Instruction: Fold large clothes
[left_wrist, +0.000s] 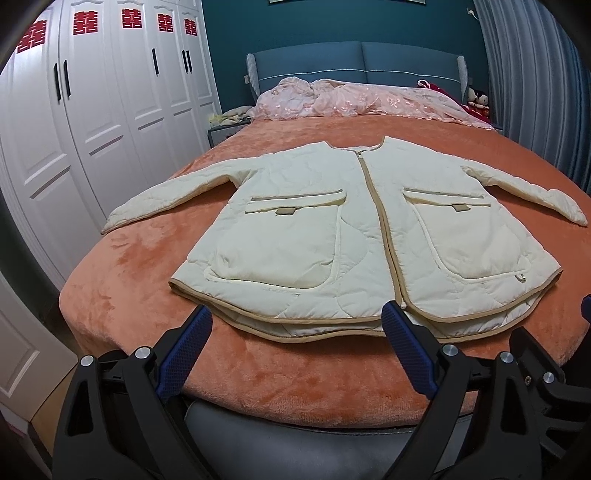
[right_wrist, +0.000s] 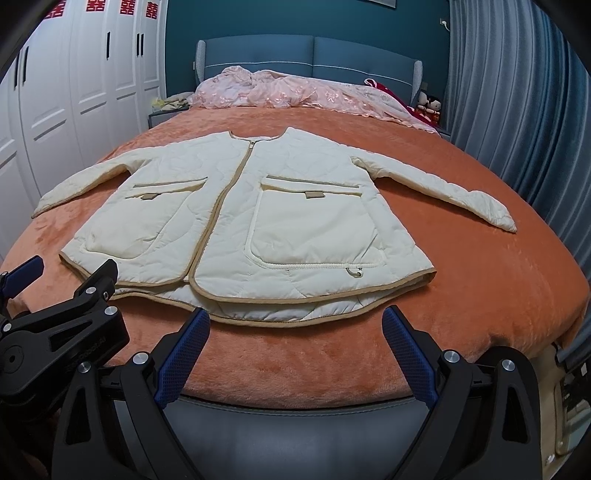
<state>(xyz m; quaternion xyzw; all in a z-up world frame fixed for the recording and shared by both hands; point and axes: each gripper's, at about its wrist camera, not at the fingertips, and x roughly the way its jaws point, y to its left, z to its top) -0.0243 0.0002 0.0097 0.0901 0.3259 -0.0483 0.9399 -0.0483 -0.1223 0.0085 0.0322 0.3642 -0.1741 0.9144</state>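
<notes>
Bare orange blanket (left_wrist: 122, 266) all round jacket (left_wrist: 354, 229), free approach w/ both sleeves clear. Pink quilt (left_wrist: 354, 99) heaped by headboard blocks far end.

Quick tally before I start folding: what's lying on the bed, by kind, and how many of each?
Cream quilted jacket: 1, spread flat on the orange blanket, zipped, both sleeves out.
Pink embroidered quilt: 1, bunched by the headboard.
Red-dressed dolls: 2, at the far right corner by the curtain.
Total: 4, not counting the blanket they lie on.
</notes>
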